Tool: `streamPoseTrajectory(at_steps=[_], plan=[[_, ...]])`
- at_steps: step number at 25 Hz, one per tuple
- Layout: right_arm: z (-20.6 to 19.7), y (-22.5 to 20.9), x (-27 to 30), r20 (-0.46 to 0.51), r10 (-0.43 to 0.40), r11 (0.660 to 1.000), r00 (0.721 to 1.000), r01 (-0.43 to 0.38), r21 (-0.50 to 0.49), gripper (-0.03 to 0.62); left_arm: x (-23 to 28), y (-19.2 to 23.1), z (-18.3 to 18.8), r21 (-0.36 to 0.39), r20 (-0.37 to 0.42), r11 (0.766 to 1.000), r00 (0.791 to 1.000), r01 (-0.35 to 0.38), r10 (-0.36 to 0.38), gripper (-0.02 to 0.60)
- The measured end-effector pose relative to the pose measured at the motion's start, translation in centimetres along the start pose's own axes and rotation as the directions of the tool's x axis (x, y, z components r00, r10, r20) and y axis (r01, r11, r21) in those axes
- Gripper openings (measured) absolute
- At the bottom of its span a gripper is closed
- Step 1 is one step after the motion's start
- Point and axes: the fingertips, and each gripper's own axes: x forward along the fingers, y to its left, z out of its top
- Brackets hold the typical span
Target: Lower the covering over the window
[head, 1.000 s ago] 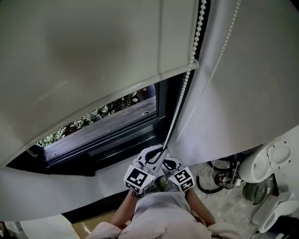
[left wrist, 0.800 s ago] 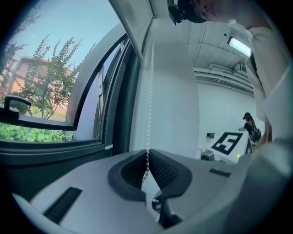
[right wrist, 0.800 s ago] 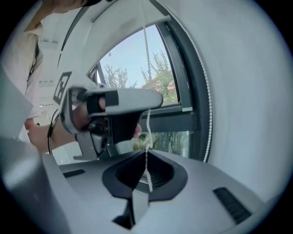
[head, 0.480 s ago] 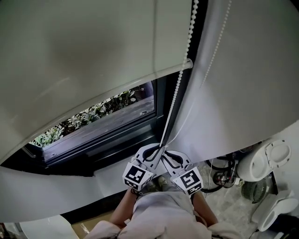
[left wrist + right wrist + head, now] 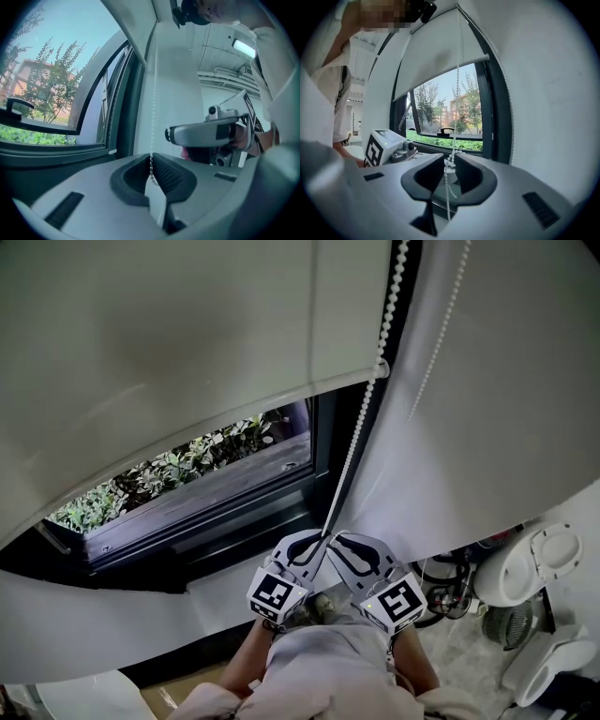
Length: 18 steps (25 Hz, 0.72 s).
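Left claw pinching bead chain, blind edge above exposed window

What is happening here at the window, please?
A person is working the bead chain of a roller blind with two handheld grippers. The left gripper is clamped on the chain. The right gripper has just been opening its jaws; the chain runs between them but is not pinched. The blind covers the upper part of the window; the lower part is uncovered.
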Motion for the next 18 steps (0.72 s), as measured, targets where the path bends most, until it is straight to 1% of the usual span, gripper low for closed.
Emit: streamPoseTrajectory(at_steps=[5, 8, 13, 18], plan=[[4.0, -0.7, 0.2, 0.077, -0.02, 0.998, 0.997, 0.024, -0.053, 0.074, 0.1, -0.8, 0.1, 0.001, -0.002, 1.0, 1.0, 0.013, -0.013, 0.021], [6.2, -1.2, 0.3, 0.124, -0.029, 0.996, 0.992, 0.039, -0.077, 0.075, 0.2, -1.5, 0.2, 0.0, 0.001, 1.0, 1.0, 0.029, -0.029, 0.021], [9.8, -1.4, 0.2, 0.19, -0.032, 0.992, 0.981, 0.055, -0.118, 0.075, 0.2, -1.7, 0.3, -0.007, 0.008, 1.0, 1.0, 0.031, -0.03, 0.021], [10.8, -1.0, 0.6, 0.165, -0.022, 0.983, 0.986, 0.052, -0.178, 0.067, -0.1, -1.2, 0.3, -0.016, 0.016, 1.0, 1.0, 0.016, -0.016, 0.021]])
